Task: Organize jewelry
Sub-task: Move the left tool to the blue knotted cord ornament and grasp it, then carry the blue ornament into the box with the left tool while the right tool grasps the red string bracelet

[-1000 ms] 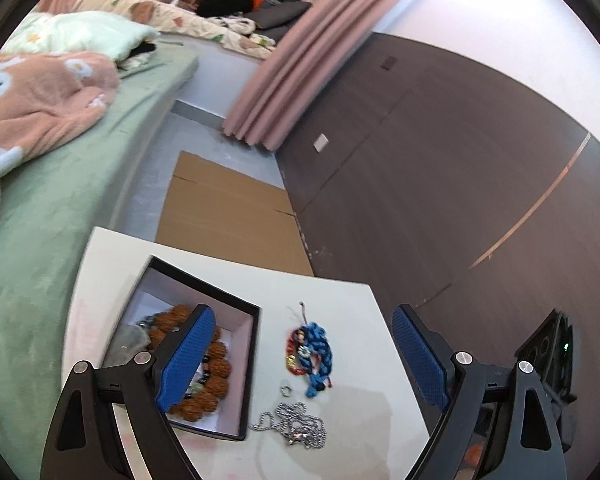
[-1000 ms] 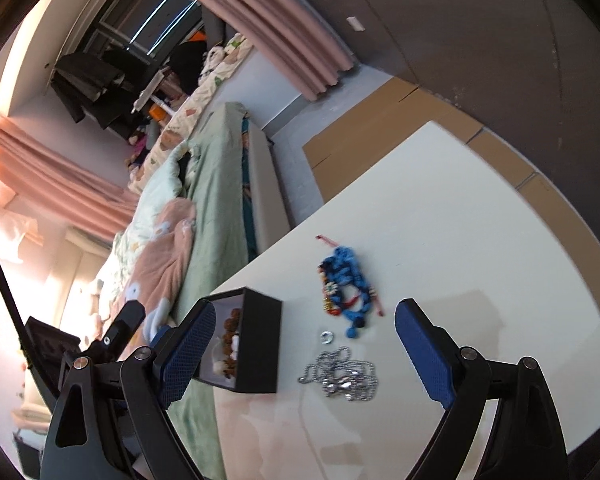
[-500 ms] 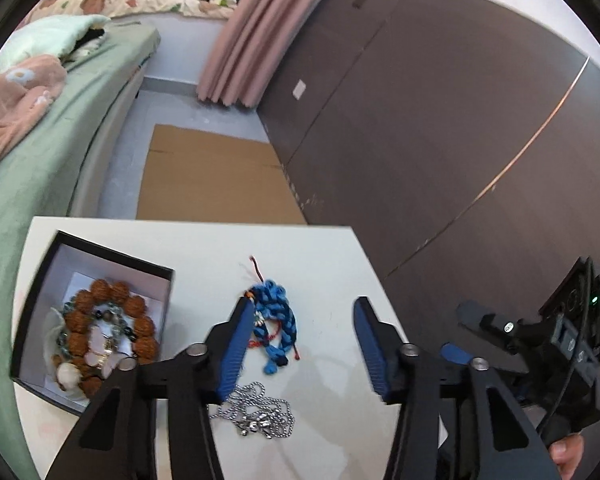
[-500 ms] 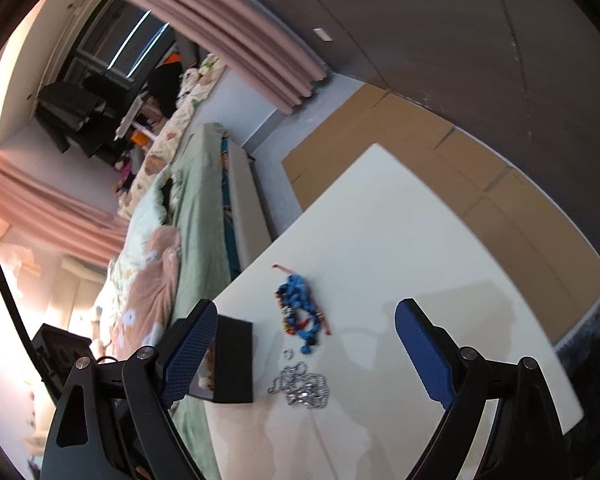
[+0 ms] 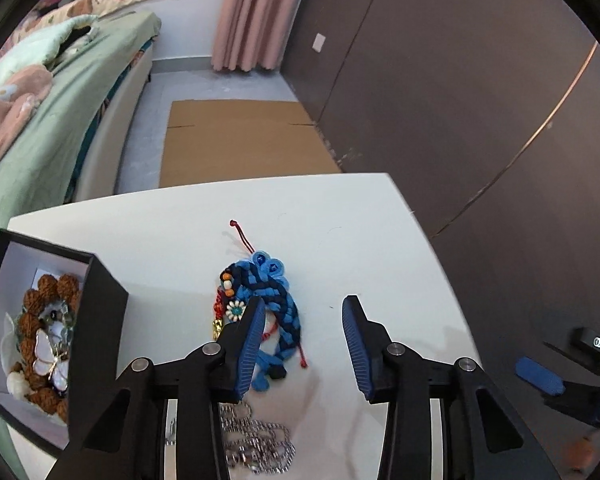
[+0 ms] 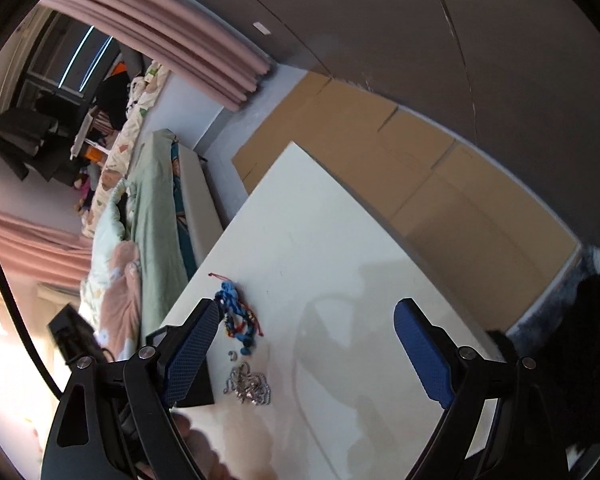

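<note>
Left gripper (image 5: 303, 340), jaws closing and still empty, has swung from the black open jewellery box (image 5: 100, 320) to hover over the blue braided bracelet (image 5: 268, 304) on the white bench (image 5: 360, 240), likely next to be boxed. Right gripper (image 6: 306, 354) hangs wide open, empty.

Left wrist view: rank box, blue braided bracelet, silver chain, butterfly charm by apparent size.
1. box, nearest the lens, so inflated
2. blue braided bracelet
3. silver chain, partly hidden by the hand-held gripper, so its place against the bracelet is unsure
4. butterfly charm
</note>
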A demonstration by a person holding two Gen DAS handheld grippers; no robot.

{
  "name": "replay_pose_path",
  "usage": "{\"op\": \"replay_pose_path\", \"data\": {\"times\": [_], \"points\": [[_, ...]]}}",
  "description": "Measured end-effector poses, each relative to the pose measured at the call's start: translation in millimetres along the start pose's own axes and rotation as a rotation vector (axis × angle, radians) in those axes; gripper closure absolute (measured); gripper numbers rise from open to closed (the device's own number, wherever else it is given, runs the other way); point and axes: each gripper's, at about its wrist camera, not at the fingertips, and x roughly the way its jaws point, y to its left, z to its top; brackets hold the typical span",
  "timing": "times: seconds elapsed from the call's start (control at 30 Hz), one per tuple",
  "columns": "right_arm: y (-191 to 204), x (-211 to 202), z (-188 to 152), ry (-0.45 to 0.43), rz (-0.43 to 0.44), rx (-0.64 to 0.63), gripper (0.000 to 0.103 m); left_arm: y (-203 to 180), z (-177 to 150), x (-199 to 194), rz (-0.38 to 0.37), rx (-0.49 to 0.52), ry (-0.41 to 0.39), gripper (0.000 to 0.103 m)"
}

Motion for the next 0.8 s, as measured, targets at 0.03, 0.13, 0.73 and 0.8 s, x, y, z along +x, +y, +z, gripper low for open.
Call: {"op": "replay_pose_path", "data": {"times": [0.03,0.13,0.73,0.8], "points": [[-3.3,0.5,0.5,0.01,0.015,0.016,0.012,-0.9,0.8,4.6,0.011,0.002,0.008,0.061],[-6.9,2.6,1.3,0.019,0.017,0.034,0.012,-3.6,2.8,14.8,0.064,0.022,0.014,0.061],[15.5,24.0,-4.3,0.06,0.009,-0.005,0.012,20.8,-3.9,-26.7,-0.023,-0.021,-0.025,0.092],[18.2,25.8,-5.0,0.058,0.013,-0.015,0.013,23.7,-4.0,-36.7,-0.059,-0.032,-0.049,0.092]]}}
